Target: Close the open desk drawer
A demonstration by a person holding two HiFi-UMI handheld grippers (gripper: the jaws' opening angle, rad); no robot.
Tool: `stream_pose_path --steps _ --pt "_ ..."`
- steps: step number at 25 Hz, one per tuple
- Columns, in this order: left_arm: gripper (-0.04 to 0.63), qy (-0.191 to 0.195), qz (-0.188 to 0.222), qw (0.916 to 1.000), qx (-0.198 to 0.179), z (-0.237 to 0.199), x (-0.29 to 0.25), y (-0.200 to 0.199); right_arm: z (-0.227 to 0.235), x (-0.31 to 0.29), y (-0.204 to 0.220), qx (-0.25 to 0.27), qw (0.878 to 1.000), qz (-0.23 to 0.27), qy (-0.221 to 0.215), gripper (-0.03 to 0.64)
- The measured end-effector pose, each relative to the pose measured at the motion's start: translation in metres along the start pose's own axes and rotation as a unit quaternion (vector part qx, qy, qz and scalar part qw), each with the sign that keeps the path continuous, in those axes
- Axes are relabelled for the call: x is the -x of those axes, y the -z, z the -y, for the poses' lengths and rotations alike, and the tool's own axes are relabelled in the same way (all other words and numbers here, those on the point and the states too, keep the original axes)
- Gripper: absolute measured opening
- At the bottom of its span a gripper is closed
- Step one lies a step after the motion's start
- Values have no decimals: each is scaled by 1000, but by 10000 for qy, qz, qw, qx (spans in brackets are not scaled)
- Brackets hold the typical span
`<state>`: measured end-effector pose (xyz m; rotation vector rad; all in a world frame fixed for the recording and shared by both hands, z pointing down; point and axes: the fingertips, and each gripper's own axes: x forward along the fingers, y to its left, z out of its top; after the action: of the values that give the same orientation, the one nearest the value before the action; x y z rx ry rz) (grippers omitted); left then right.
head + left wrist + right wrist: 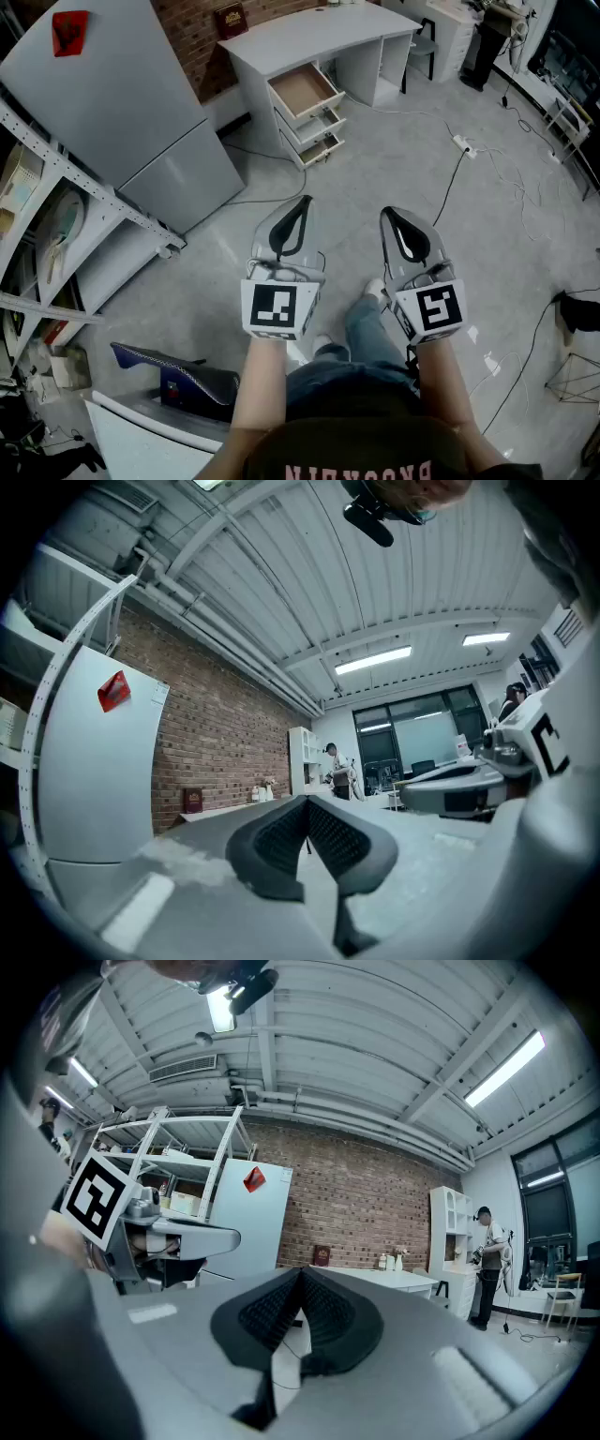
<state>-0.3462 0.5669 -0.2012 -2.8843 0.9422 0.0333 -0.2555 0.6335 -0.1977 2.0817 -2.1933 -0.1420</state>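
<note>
bottom centre of the head view: my two forearms, each carrying a gripper with its marker cube. the left gripper (305,202) sits just left of centre, its jaws pressed together with nothing between them. the right gripper (387,215) sits beside it, just right of centre, likewise closed on nothing. both point level toward the top of the frame, over the grey floor (394,159). left half: a tall grey fridge (131,112) bearing a red tag (70,33), with a white shelving rack (66,216) at the left edge. right of centre: a power strip (462,143) with its cable on the floor. upper centre, well apart from both grippers: the white desk (309,33). its top drawer (302,89) is pulled out widest, and i see two lower drawers (319,123) partly out beneath it. behind the desk: a brick wall (192,33).
</note>
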Motion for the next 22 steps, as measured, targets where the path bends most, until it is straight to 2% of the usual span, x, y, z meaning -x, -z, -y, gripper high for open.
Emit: stream_pose_path --steps 10,16,22 --pt "-8 -19 -82 9999 98 -12 -64 12 39 -45 22 -108 9998 -114 -96 -3" --pt "-8 -81 -189 9997 165 -20 -125 24 90 -92 32 -168 9998 -27 -72 -3" --pt "-8 -231 -289 9993 104 -24 -196 25 147 -139 31 -299 9989 52 -345 -2"
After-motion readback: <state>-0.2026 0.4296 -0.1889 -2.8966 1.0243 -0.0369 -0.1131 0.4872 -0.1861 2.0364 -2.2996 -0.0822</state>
